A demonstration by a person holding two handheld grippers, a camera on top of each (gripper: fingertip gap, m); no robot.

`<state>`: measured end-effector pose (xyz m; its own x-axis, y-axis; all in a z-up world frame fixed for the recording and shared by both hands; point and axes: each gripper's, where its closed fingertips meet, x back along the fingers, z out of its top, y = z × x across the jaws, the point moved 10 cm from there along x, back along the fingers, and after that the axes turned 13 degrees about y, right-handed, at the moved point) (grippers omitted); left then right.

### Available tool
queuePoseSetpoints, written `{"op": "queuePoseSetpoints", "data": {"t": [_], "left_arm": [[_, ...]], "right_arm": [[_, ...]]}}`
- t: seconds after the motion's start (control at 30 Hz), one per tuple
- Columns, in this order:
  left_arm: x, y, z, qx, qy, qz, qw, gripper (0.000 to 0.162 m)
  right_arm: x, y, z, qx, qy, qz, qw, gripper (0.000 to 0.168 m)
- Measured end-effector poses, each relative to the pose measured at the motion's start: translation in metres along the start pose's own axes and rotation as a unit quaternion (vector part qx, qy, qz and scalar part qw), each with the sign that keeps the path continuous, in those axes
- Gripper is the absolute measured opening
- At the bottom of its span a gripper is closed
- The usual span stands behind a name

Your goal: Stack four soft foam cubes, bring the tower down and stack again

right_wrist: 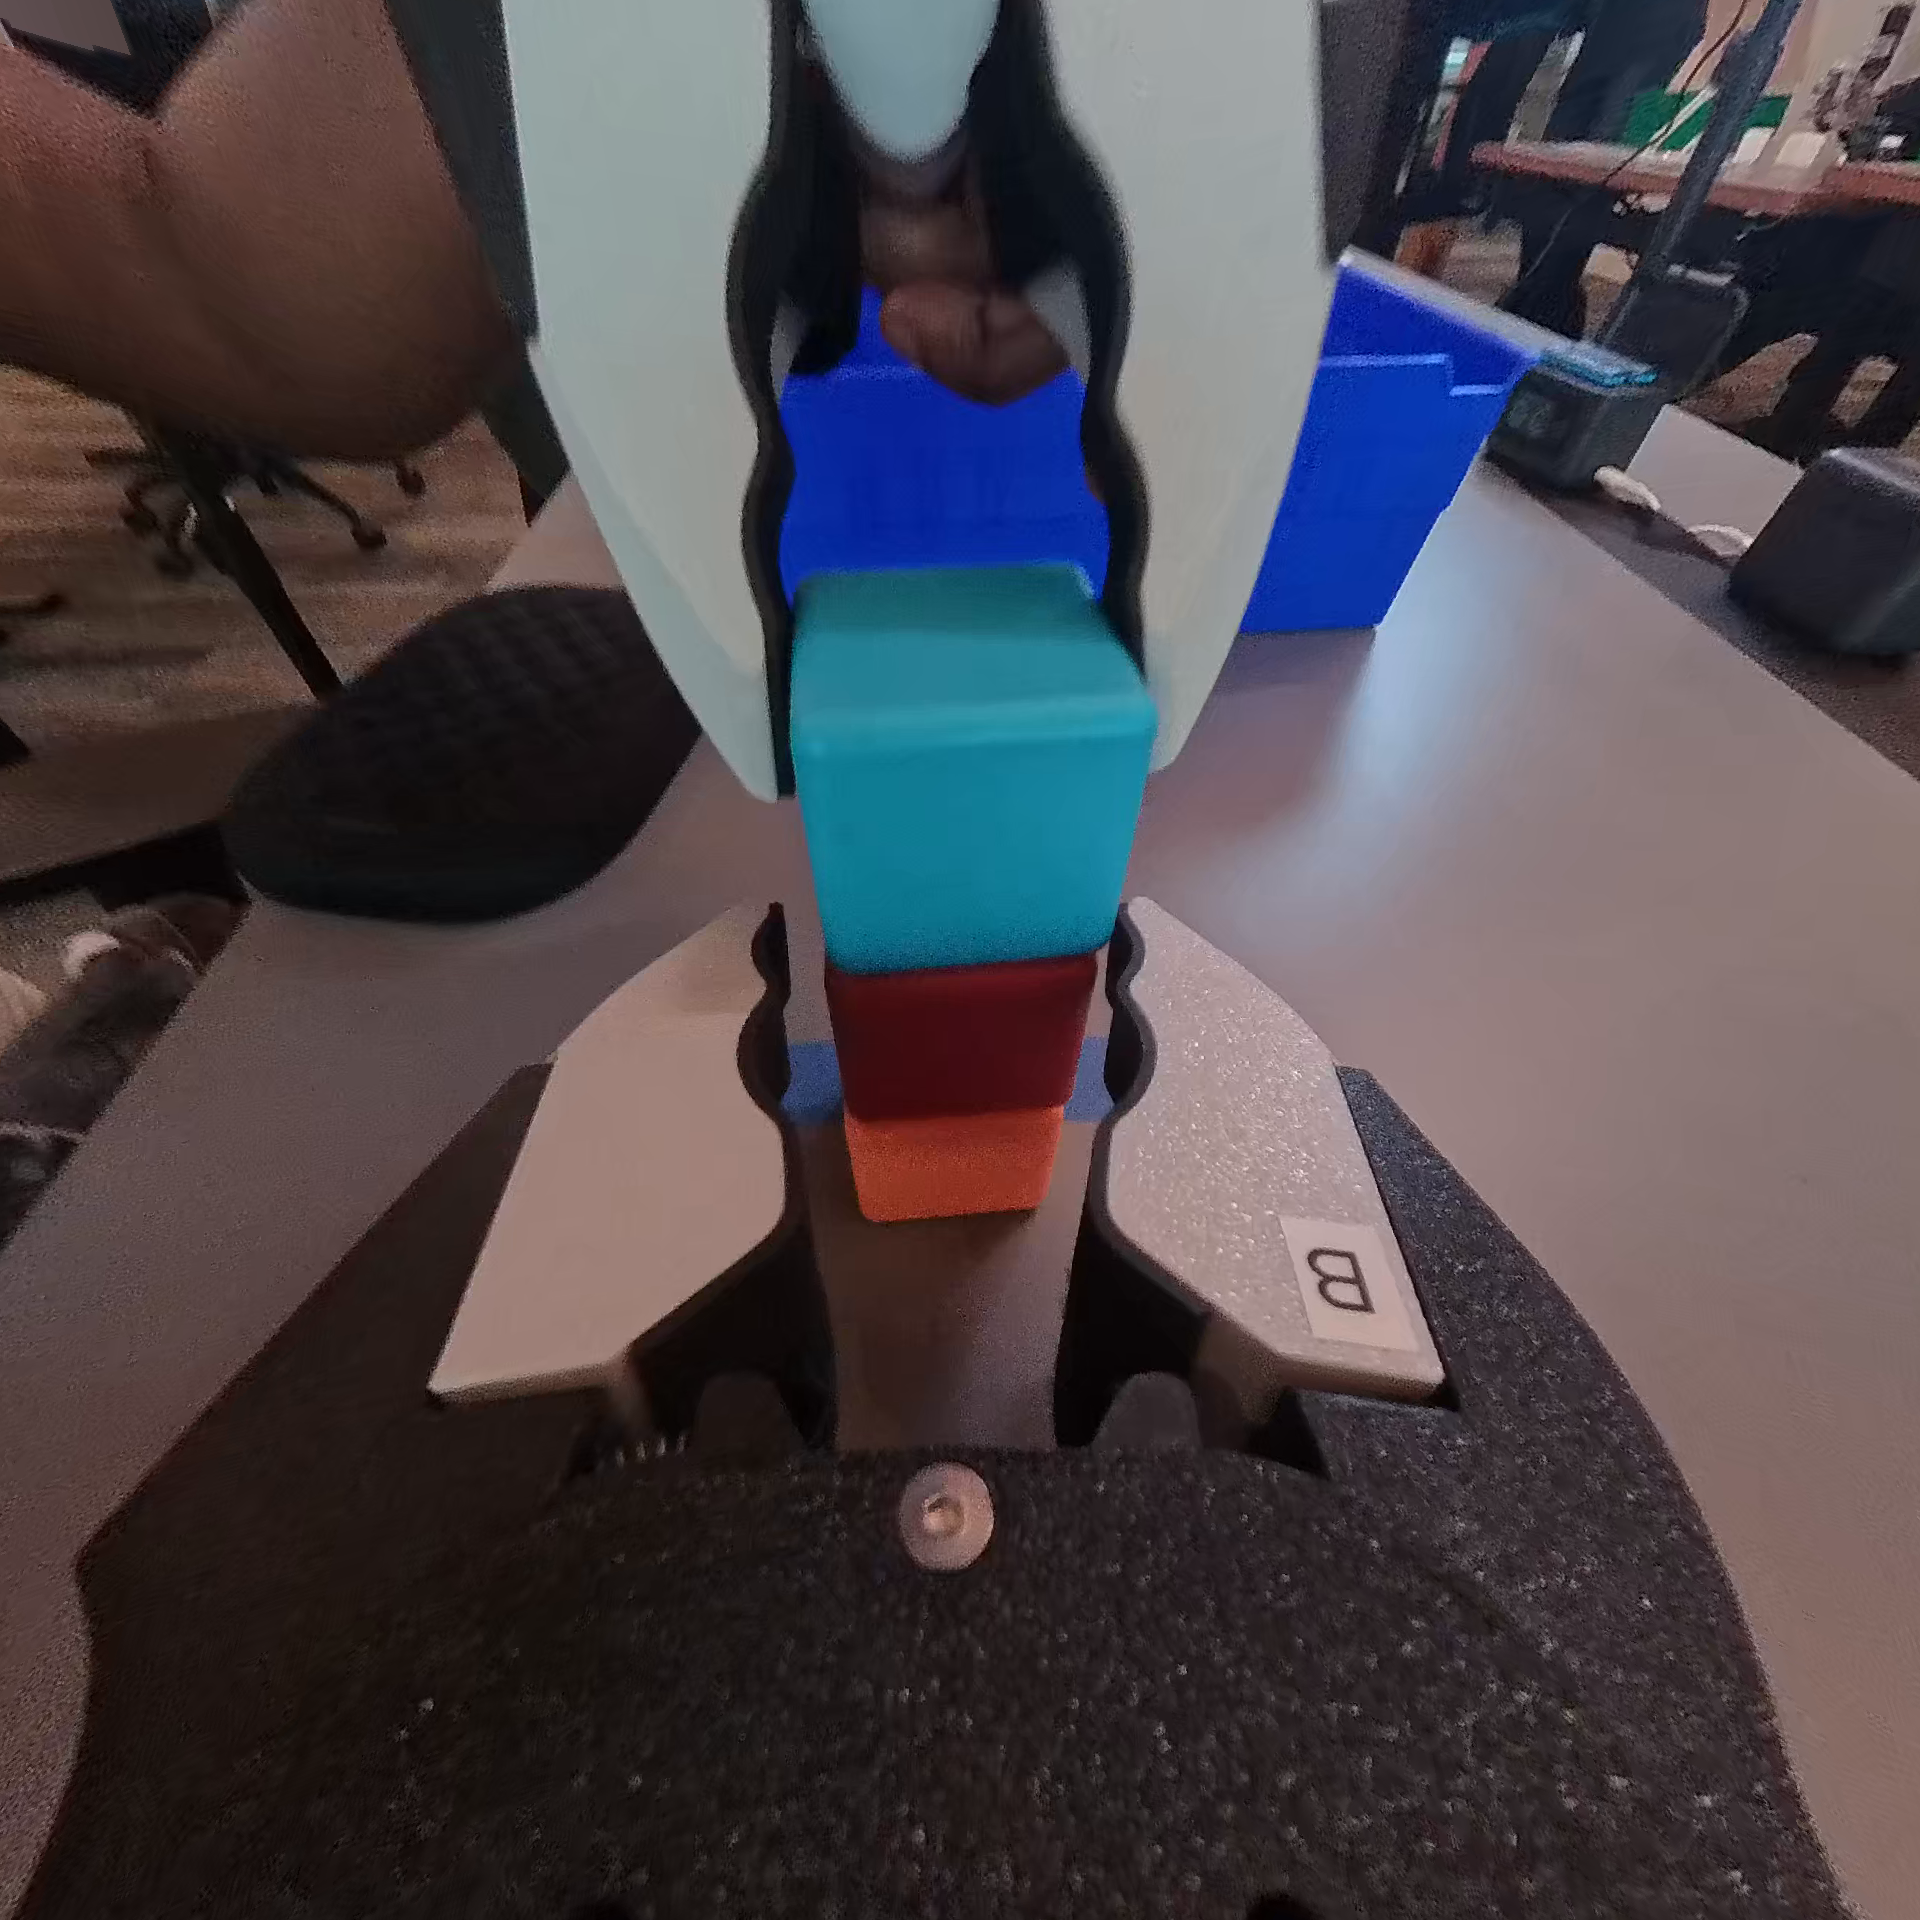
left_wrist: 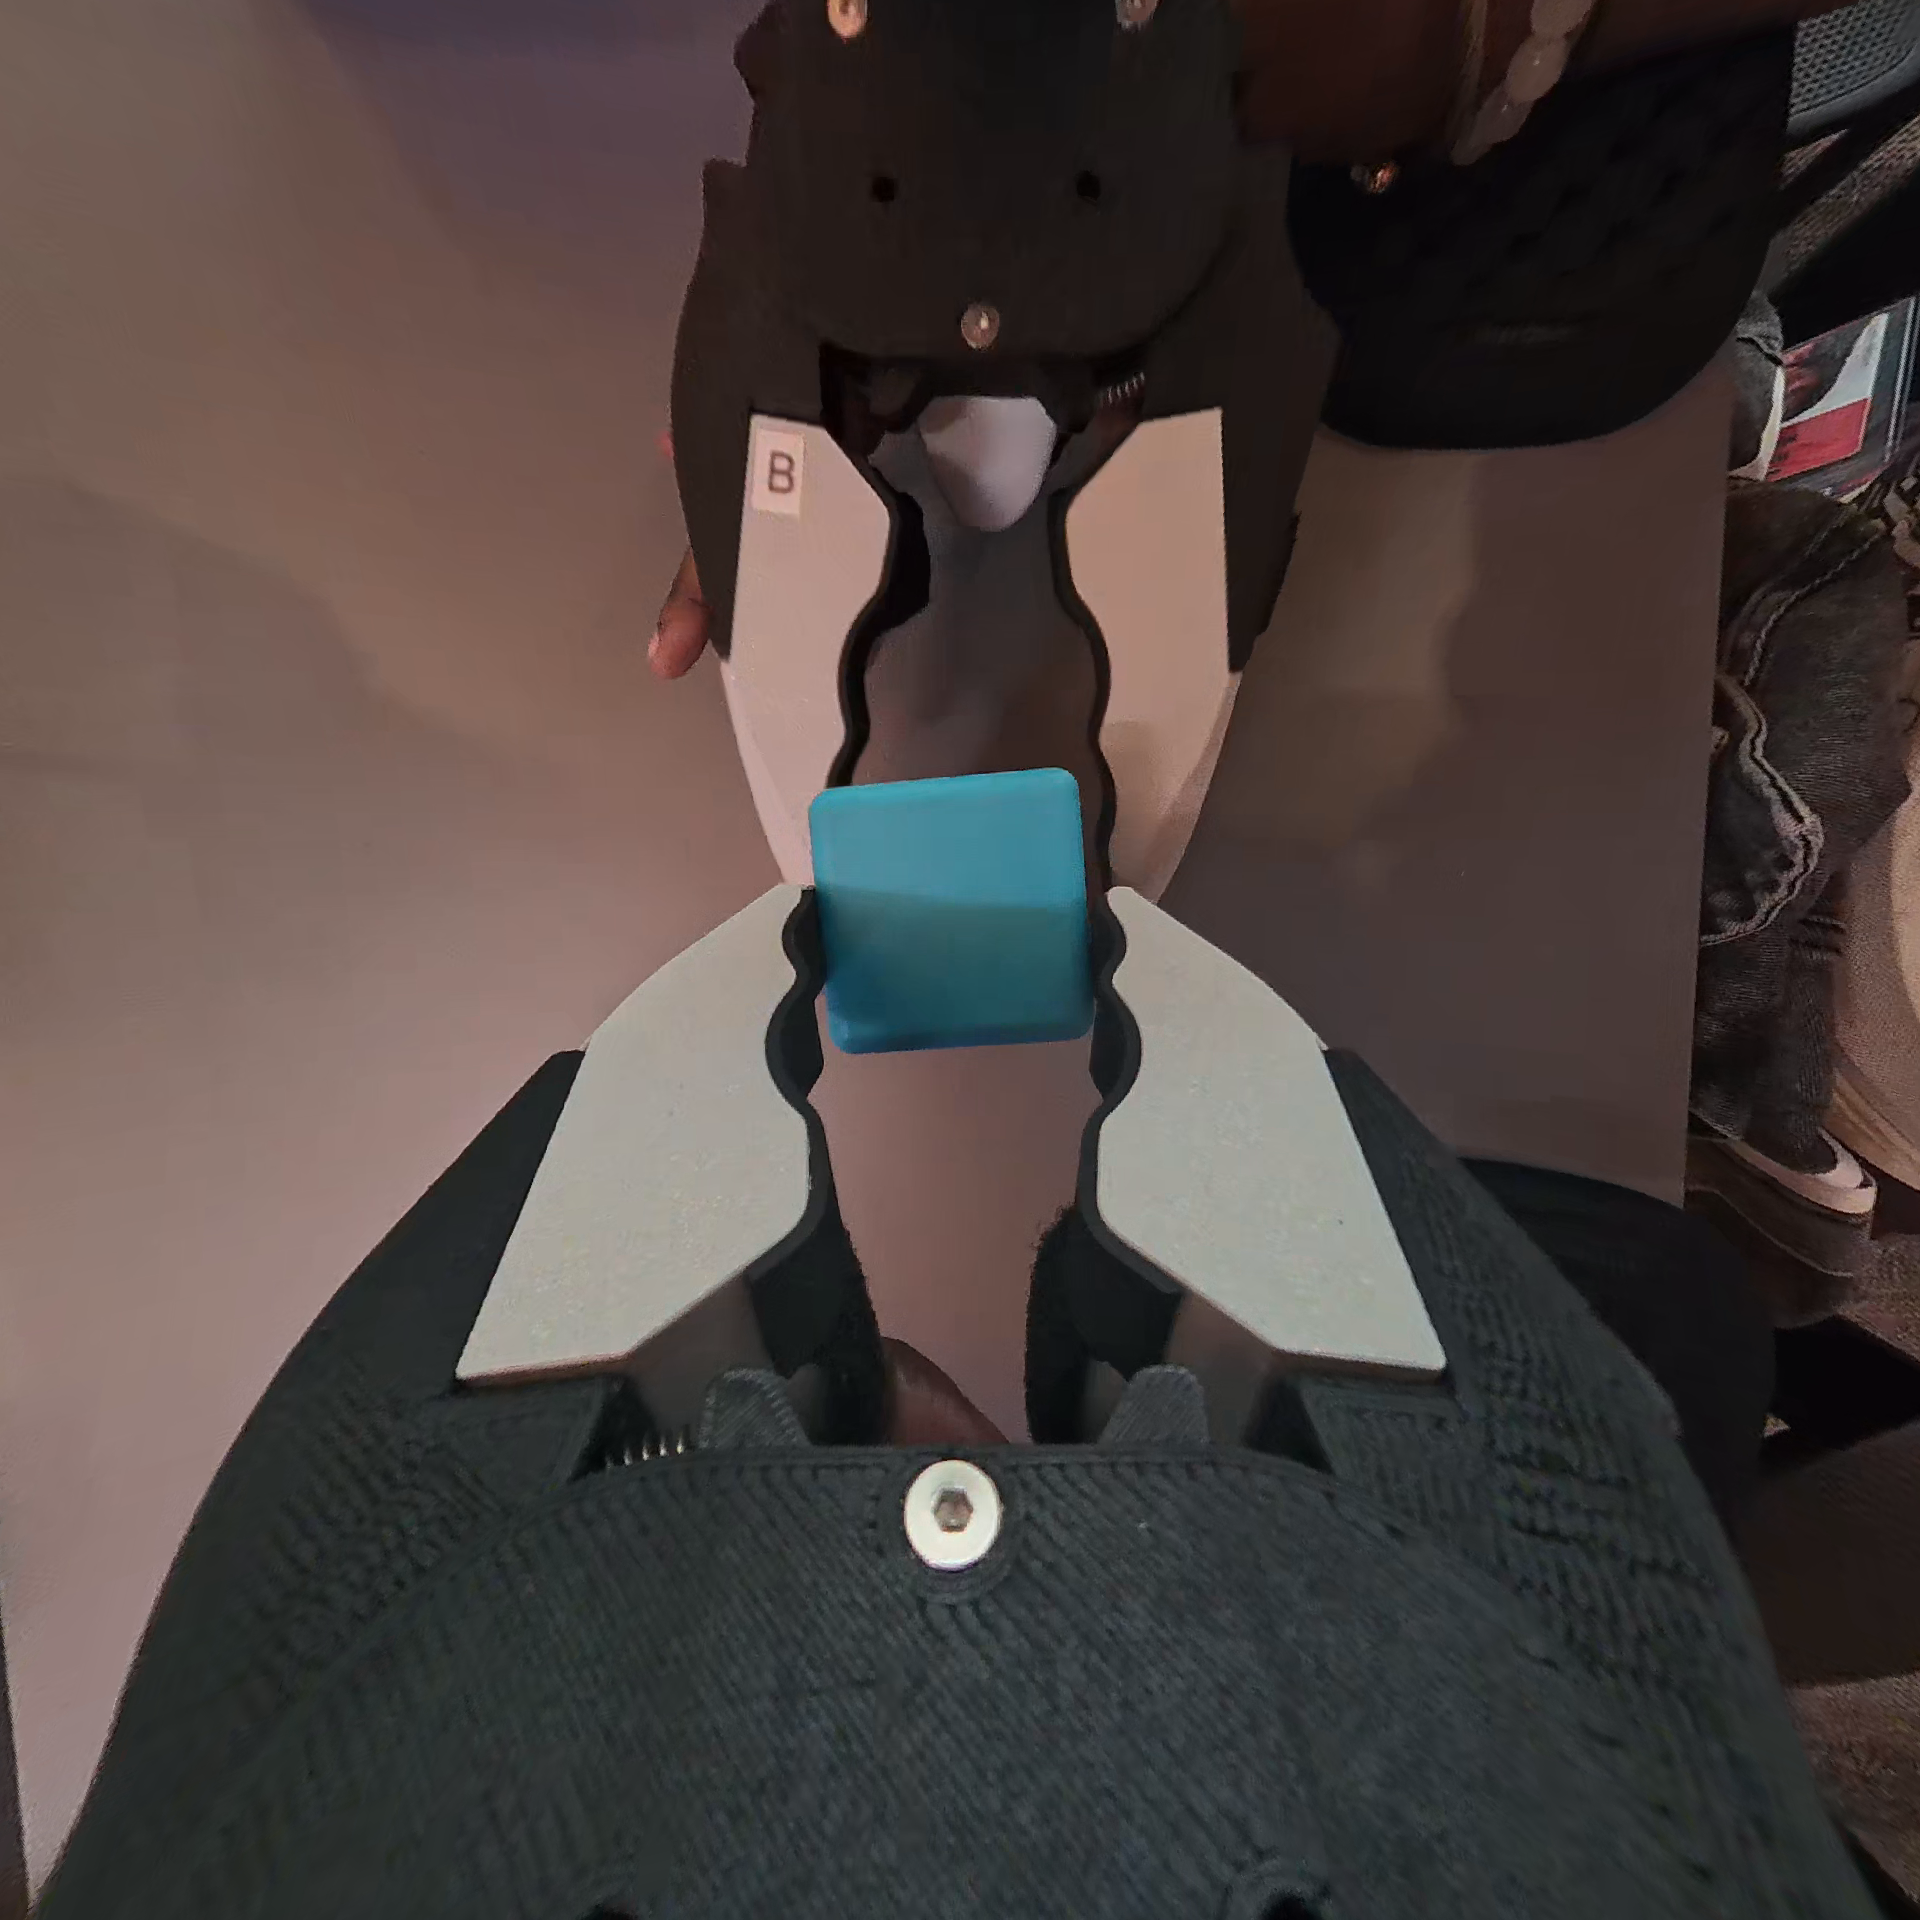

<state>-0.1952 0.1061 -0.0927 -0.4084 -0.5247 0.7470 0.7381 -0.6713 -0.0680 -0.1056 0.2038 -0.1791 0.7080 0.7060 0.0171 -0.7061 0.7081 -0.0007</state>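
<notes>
The left claw point(left_wrist: 951, 935) pinches the teal cube point(left_wrist: 951, 914) between its fingertips, from above. In the right wrist view that teal cube point(right_wrist: 971, 769) sits atop a dark red cube point(right_wrist: 961, 1039), which rests on an orange cube point(right_wrist: 951, 1164) standing on the grey bench point(right_wrist: 1507, 935). The right claw point(right_wrist: 945, 987) is spread, its fingertips either side of the red cube without touching it. A blue bin point(right_wrist: 1371, 468) stands on the bench behind the tower
</notes>
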Motion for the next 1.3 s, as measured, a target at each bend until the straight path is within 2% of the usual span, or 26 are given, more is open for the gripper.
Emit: {"op": "queuePoseSetpoints", "data": {"t": [0.1, 0.17, 0.3, 0.37, 0.43, 0.5, 0.57, 0.6, 0.73, 0.8, 1.07, 1.13, 1.2, 1.3], "left_arm": [[0.000, 0.000, 0.001, -0.001, -0.003, 0.001, 1.000, 0.049], [0.000, 0.000, 0.001, 0.000, -0.003, 0.002, 1.000, 0.049], [0.003, -0.003, 0.000, 0.014, -0.008, 0.018, 1.000, 0.053], [0.030, -0.003, -0.008, 0.022, 0.011, 0.066, 0.998, 0.061], [0.072, -0.014, -0.024, 0.062, 0.038, 0.162, 0.984, 0.069], [0.120, -0.029, -0.054, 0.128, 0.041, 0.291, 0.947, 0.072], [0.162, -0.047, -0.098, 0.226, 0.010, 0.402, 0.887, 0.073], [0.177, -0.055, -0.124, 0.283, -0.015, 0.434, 0.855, 0.073], [0.196, -0.081, -0.214, 0.446, -0.043, 0.471, 0.759, 0.075], [0.188, -0.086, -0.241, 0.485, -0.060, 0.466, 0.738, 0.077], [0.161, -0.103, -0.280, 0.533, -0.060, 0.462, 0.707, 0.073], [0.155, -0.105, -0.287, 0.537, -0.055, 0.442, 0.717, 0.062], [0.157, -0.104, -0.288, 0.528, -0.051, 0.436, 0.727, 0.057], [0.166, -0.097, -0.272, 0.480, -0.019, 0.429, 0.765, 0.055]], "right_arm": [[0.001, 0.000, 0.006, -0.001, 0.019, -0.005, 1.000, 0.057], [0.000, 0.000, 0.007, 0.004, 0.020, -0.012, 1.000, 0.050], [0.000, 0.000, 0.007, 0.009, 0.018, -0.013, 1.000, 0.050], [0.000, 0.000, 0.007, 0.009, 0.018, -0.013, 1.000, 0.050], [0.000, 0.000, 0.007, 0.009, 0.020, -0.011, 1.000, 0.050], [0.000, 0.000, 0.007, 0.009, 0.021, -0.010, 1.000, 0.050], [0.000, 0.000, 0.007, 0.009, 0.020, -0.010, 1.000, 0.050], [0.000, 0.000, 0.007, 0.010, 0.019, -0.010, 1.000, 0.050], [0.000, -0.001, 0.007, 0.012, 0.018, -0.012, 1.000, 0.050], [0.000, -0.001, 0.007, 0.012, 0.017, -0.013, 1.000, 0.050], [0.000, -0.001, 0.007, 0.013, 0.017, -0.016, 1.000, 0.050], [0.000, -0.002, 0.007, 0.014, 0.016, -0.016, 1.000, 0.050], [0.000, -0.002, 0.007, 0.015, 0.016, -0.017, 1.000, 0.050], [0.000, -0.001, 0.007, 0.014, 0.017, -0.017, 1.000, 0.050]]}}
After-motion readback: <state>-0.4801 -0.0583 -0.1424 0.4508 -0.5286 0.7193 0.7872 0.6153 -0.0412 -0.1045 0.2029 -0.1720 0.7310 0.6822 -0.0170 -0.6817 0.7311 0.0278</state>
